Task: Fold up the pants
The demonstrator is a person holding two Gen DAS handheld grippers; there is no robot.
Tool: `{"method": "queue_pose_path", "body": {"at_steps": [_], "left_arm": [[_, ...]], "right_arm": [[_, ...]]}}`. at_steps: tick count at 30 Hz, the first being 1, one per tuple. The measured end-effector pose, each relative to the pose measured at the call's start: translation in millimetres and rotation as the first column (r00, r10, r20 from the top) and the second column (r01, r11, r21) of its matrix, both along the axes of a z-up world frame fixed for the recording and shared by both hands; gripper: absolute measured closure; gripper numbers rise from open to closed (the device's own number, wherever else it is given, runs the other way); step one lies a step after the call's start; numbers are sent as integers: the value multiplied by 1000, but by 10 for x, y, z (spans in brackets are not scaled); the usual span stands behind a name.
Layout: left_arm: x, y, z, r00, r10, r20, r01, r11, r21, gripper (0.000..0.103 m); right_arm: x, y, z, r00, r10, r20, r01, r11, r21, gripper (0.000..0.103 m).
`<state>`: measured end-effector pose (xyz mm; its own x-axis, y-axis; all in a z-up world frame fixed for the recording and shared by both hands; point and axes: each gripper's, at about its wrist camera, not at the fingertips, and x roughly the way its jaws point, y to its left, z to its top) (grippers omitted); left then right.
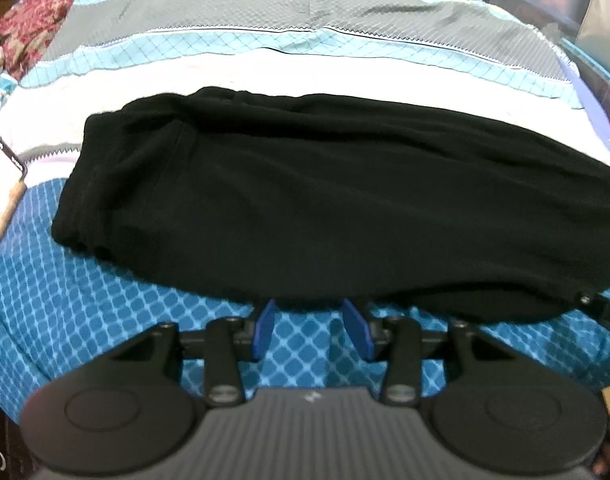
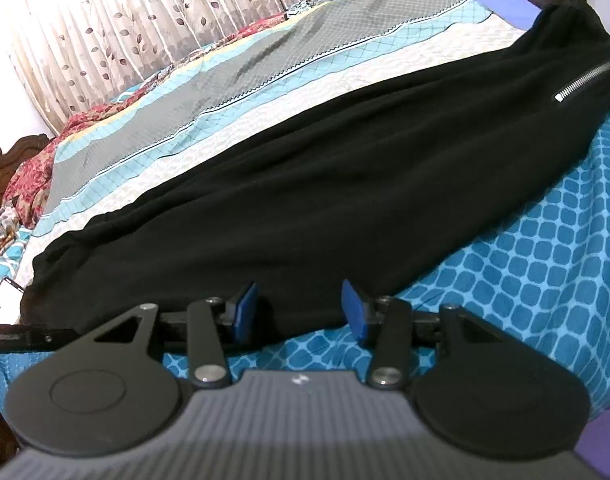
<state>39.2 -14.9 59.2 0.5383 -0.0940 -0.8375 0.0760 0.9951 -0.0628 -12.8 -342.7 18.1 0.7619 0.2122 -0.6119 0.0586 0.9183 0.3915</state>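
Pants [image 1: 325, 200] just beyond open fingers [image 1: 265, 322]

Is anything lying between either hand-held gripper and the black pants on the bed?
Nothing visible. The left hand-held gripper faces the near edge of the black pants over bare blue bedspread; the right hand-held gripper sits at that edge too.

We're in a home bedroom: a bed [image 2: 545, 248] under patterned sheets (blue, grey, white), leaf-print curtains [image 2: 105, 28] behind.
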Motion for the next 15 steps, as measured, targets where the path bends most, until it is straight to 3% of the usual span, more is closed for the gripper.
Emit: {"method": "queue_pose_path", "body": {"at_steps": [15], "left_arm": [[-198,183,-27,998,-57,-16,54,988,-143,60]], "right_arm": [[24,121,2,1000,-14,-10,13,998,-68,53]]}}
